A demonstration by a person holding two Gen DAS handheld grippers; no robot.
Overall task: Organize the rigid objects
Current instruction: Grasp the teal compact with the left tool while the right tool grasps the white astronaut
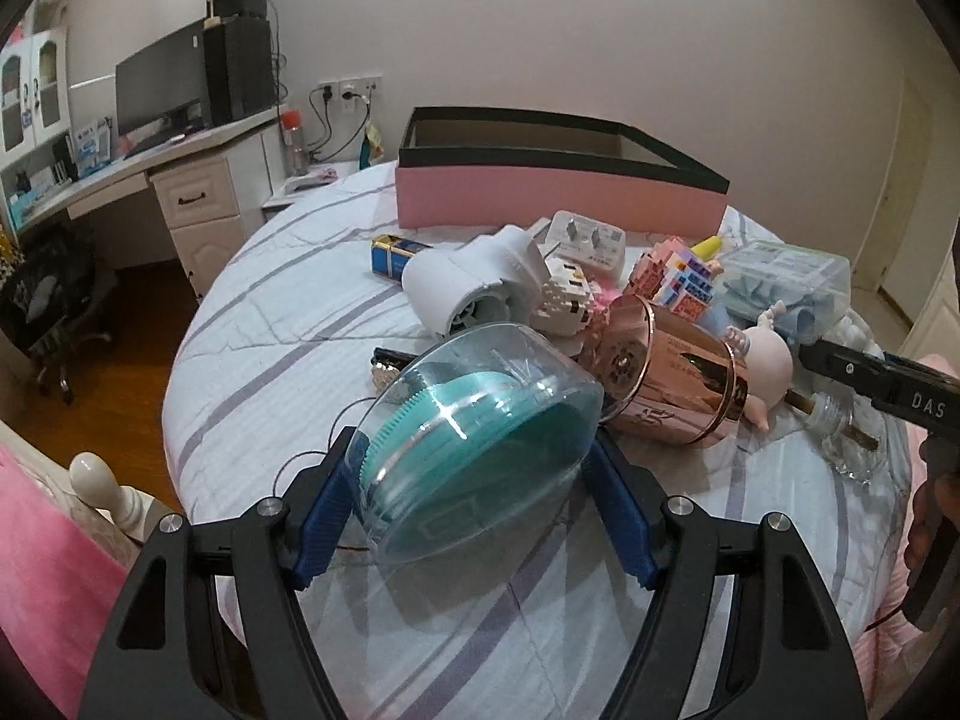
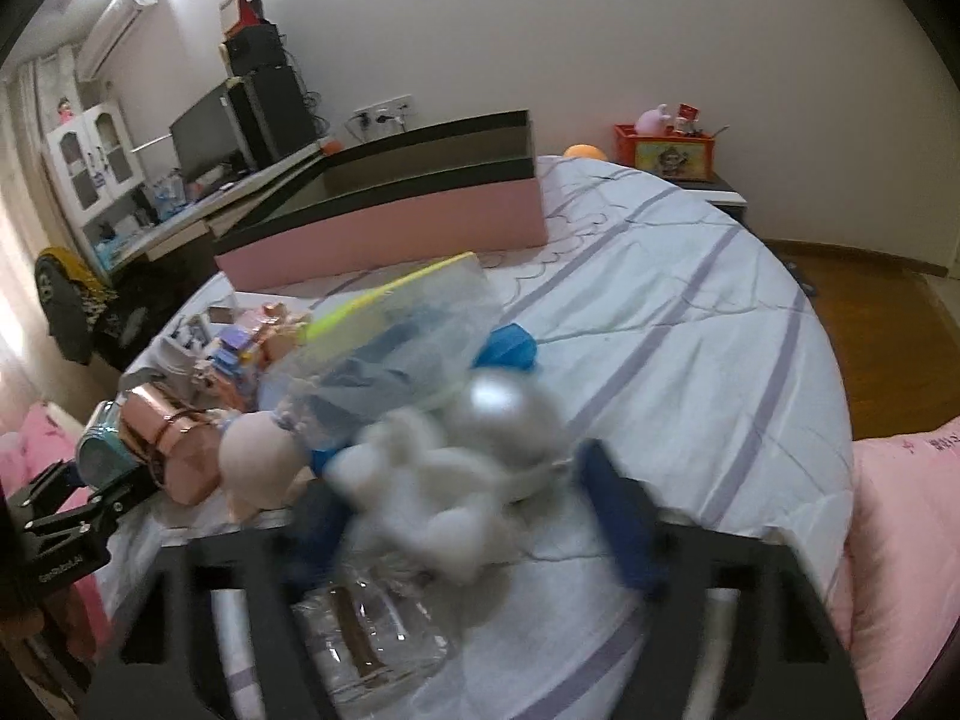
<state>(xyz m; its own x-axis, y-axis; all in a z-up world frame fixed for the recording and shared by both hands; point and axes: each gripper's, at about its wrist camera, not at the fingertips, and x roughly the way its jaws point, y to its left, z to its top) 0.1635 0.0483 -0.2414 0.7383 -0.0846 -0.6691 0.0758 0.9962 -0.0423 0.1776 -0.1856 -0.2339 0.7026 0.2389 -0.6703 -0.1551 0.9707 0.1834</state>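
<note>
My left gripper (image 1: 474, 480) is shut on a clear plastic case with a teal brush (image 1: 474, 444) inside, held above the round bed (image 1: 252, 396). A pile lies behind it: a white cylinder (image 1: 462, 294), a rose-gold tin (image 1: 672, 378), a pink doll (image 1: 762, 354), block toys (image 1: 666, 282), a clear box (image 1: 786, 276). A pink box with black rim (image 1: 558, 192) stands open at the back. My right gripper (image 2: 462, 510) is blurred; its blue fingers (image 2: 624, 522) flank a white fluffy toy with a silver ball (image 2: 456, 480). A glass bottle (image 2: 366, 636) lies below.
A white desk (image 1: 120, 174) with a monitor (image 1: 162, 84) and a black office chair (image 1: 48, 300) stand left of the bed. Wooden floor (image 2: 870, 336) surrounds the bed. A pink pillow (image 2: 900, 540) lies at right. A nightstand with an orange box (image 2: 666, 150) stands behind the bed.
</note>
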